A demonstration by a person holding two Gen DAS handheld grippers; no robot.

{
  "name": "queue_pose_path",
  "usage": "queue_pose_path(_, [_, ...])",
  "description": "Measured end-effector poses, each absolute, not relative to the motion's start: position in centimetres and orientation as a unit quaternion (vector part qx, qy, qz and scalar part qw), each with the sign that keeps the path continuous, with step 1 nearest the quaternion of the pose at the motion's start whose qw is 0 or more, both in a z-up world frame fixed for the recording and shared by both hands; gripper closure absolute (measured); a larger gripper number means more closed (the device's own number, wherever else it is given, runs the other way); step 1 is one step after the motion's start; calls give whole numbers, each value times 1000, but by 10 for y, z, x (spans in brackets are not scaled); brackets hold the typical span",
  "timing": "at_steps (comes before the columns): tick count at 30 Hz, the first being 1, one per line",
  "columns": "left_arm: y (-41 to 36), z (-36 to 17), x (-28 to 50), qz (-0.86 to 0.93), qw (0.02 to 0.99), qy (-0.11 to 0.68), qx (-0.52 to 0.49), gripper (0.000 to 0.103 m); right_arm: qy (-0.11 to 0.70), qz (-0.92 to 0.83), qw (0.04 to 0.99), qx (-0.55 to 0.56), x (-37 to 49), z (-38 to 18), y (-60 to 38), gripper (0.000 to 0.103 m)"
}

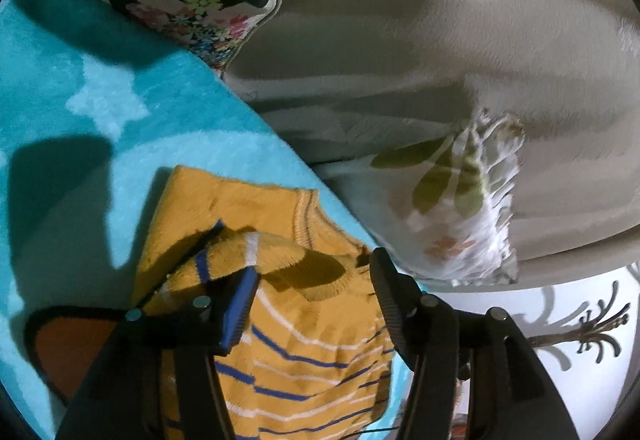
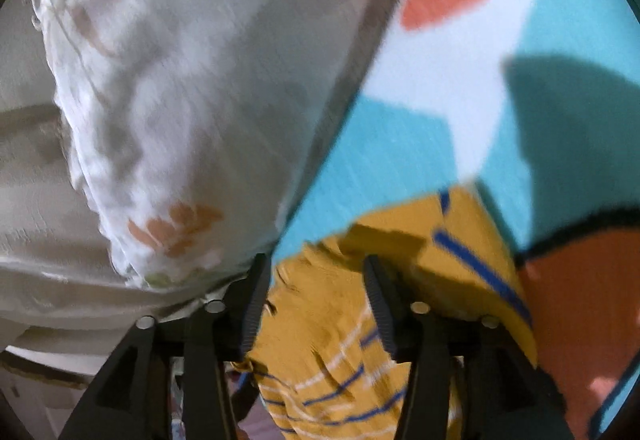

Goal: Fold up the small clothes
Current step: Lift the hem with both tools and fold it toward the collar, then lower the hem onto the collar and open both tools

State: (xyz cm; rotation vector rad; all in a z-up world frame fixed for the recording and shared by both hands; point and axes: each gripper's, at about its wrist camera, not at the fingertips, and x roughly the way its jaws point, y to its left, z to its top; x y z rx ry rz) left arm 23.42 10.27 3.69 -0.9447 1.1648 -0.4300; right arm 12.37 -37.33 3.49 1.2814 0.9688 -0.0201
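Note:
A small mustard-yellow knit sweater (image 1: 304, 352) with blue and white stripes lies folded over on a turquoise blanket (image 1: 80, 159). My left gripper (image 1: 316, 296) hangs just above it, jaws apart, with a folded sleeve and cuff lying between the fingers; the pads do not press on the cloth. In the blurred right wrist view the same sweater (image 2: 332, 324) lies under my right gripper (image 2: 318, 300), whose jaws also stand apart over the yellow knit near the blanket's (image 2: 380, 167) edge. Neither gripper grips anything.
A beige sofa (image 1: 400, 59) borders the blanket. On it lie a white fringed cushion with a leaf print (image 1: 460, 207), also large in the right wrist view (image 2: 180, 99), and a floral cushion (image 1: 192, 15). The blanket bears an orange, black-edged patch (image 1: 68, 352).

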Motion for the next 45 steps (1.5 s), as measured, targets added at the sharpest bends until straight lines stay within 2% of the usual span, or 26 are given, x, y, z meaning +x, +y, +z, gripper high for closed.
queue_pose_path(1, [105, 39, 234, -197, 709, 516, -438, 45, 430, -14, 697, 574, 124, 37, -377, 43])
queue_pose_path(4, [114, 51, 234, -188, 720, 494, -450, 38, 420, -21, 704, 572, 126, 48, -387, 42])
queue_pose_path(7, [121, 64, 230, -178, 733, 492, -435, 38, 420, -8, 723, 549, 122, 68, -391, 42])
queue_pose_path(15, [117, 81, 184, -141, 773, 539, -303, 37, 471, 49, 763, 440, 67, 117, -357, 41])
queue_pose_path(18, [118, 79, 157, -137, 781, 549, -264, 37, 492, 54, 783, 376, 39, 125, -338, 38])
queue_pose_path(21, [125, 68, 132, -138, 779, 559, -248, 37, 520, 39, 798, 303, 6, 117, -329, 37])
queue_pose_path(26, [142, 47, 98, -118, 778, 567, -242, 37, 557, 35, 792, 249, -19, 86, -315, 37])
queue_pose_path(27, [144, 45, 95, -115, 778, 568, -242, 37, 558, 42, 790, 251, -23, 80, -314, 39])
queue_pose_path(30, [149, 43, 83, -107, 784, 565, -231, 37, 568, 47, 786, 240, -25, 71, -311, 86])
queue_pose_path(33, [147, 43, 78, -116, 789, 562, -219, 36, 561, 31, 785, 260, -28, 73, -327, 92])
queue_pose_path(38, [141, 25, 83, -108, 783, 581, -195, 36, 570, 11, 785, 241, -26, 75, -334, 93])
queue_pose_path(39, [139, 20, 84, -104, 778, 591, -186, 38, 573, 9, 786, 231, -25, 75, -331, 93])
queue_pose_path(40, [135, 16, 84, -106, 772, 603, -171, 57, 574, 6, 788, 224, -23, 75, -328, 94])
queue_pose_path(42, [130, 14, 84, -110, 767, 616, -142, 82, 576, 3, 788, 216, -21, 76, -325, 94])
queue_pose_path(44, [135, 22, 84, -105, 771, 616, -124, 94, 579, 4, 788, 209, -18, 76, -323, 94])
queue_pose_path(45, [138, 26, 86, -90, 775, 616, -109, 95, 581, 5, 787, 205, -18, 78, -324, 95])
